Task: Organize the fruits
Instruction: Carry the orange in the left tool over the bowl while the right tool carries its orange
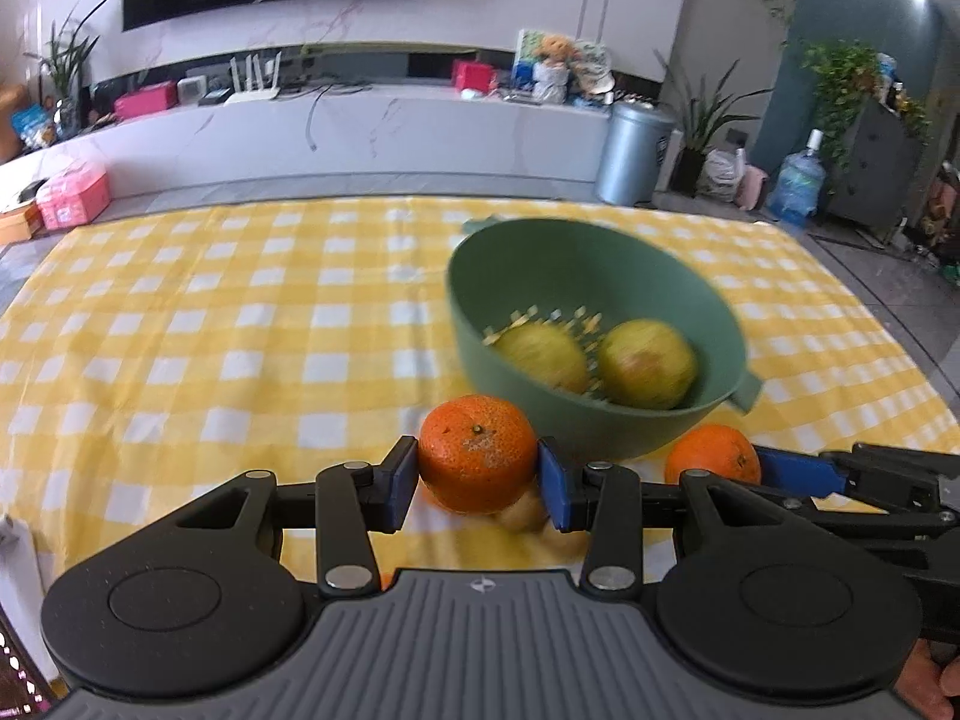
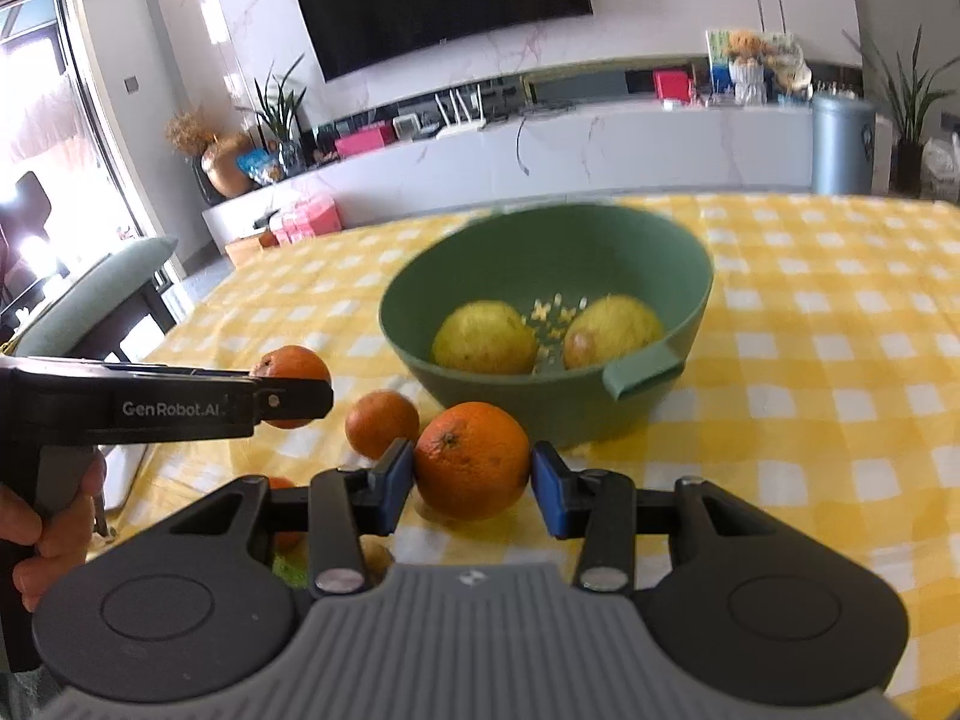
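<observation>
Both black grippers, left [image 1: 477, 476] & right [image 2: 472, 476], pinch round oranges [image 1: 477, 461] [image 2: 472, 459] by the sides, so a bump on the green plastic bowl's [image 2: 414, 282] rim could drop one.

Two oranges [image 1: 477, 461] [image 2: 471, 459] held aloft; two yellowish, perhaps apple-like fruits [image 2: 485, 338] in green bowl [image 2: 480, 240].

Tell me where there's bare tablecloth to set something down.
Free: the wide checked tablecloth left of the green colander, and the stretch to its right. Crowded: the near edge, where both grippers hold oranges and a loose orange lies.
</observation>
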`<action>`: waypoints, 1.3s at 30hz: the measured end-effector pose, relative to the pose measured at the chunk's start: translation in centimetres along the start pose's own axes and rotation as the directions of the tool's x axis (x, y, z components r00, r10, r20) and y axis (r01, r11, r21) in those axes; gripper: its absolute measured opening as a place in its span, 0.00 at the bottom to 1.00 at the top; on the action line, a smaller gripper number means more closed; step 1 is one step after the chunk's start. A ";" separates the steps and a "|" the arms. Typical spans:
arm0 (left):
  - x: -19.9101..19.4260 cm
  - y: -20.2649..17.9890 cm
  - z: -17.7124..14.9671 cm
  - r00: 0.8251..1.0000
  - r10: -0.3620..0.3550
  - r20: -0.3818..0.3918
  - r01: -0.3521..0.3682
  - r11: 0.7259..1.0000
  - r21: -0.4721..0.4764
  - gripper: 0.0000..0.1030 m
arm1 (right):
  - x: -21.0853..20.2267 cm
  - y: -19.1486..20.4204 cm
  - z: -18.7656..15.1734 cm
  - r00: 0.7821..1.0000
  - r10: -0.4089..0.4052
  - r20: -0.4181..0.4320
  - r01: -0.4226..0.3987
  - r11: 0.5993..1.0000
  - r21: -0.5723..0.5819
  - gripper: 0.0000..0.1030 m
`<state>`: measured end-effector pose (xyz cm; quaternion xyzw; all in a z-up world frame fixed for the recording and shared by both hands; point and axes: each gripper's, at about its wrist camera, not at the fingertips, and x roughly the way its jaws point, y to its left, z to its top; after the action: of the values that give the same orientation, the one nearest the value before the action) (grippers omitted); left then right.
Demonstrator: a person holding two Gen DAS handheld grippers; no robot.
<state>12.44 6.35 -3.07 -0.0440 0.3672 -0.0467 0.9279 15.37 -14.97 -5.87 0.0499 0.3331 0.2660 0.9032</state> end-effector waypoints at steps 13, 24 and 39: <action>1.7 -2.5 4.1 0.993 -0.111 0.038 0.108 0.990 0.087 0.46 | -0.5 -0.4 4.8 0.992 -0.067 0.109 0.082 0.987 -0.139 0.39; 6.7 -1.4 6.0 0.987 -0.160 -0.015 0.160 0.979 0.126 0.46 | 3.7 -2.8 6.5 0.990 -0.123 0.075 0.132 0.982 -0.138 0.39; 10.4 0.3 7.1 0.990 -0.131 -0.044 0.135 0.986 0.098 0.46 | 7.6 -3.5 7.8 0.992 -0.121 0.035 0.125 0.982 -0.145 0.39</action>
<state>24.84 5.70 -4.99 -0.0207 0.3781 -0.1278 0.9167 26.64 -13.36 -5.10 -0.0338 0.3031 0.2329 0.9234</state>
